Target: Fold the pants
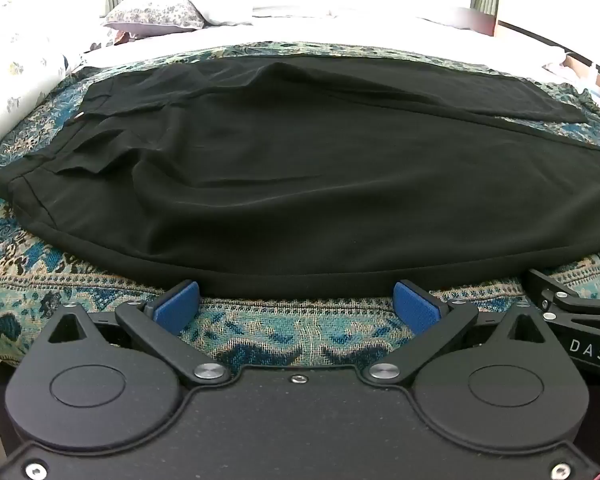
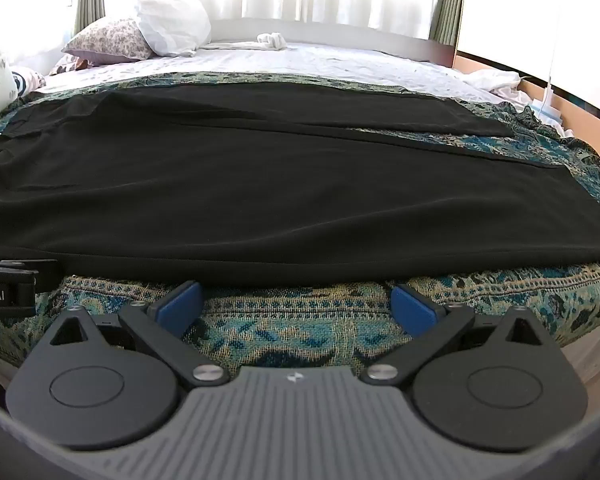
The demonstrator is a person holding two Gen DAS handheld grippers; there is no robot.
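Black pants [image 1: 284, 184] lie spread flat across a patterned teal bedspread [image 1: 284, 336], waistband to the left, both legs running right. The right wrist view shows the same pants [image 2: 284, 192] with the two legs slightly apart at the far right. My left gripper [image 1: 298, 306] stands open just short of the near edge of the pants, blue pads [image 1: 178, 306] wide apart, nothing between them. My right gripper [image 2: 298, 306] is also open at the near edge, further along the leg, holding nothing. Part of the right gripper [image 1: 572, 304] shows at the right of the left wrist view.
The bedspread [image 2: 292, 332] drops over the bed's near edge. A white sheet [image 2: 300, 60] covers the bed beyond the pants. Floral pillows [image 2: 108, 40] and a white pillow [image 2: 172, 28] sit at the far left. Crumpled white cloth [image 2: 496, 80] lies far right by a wooden frame.
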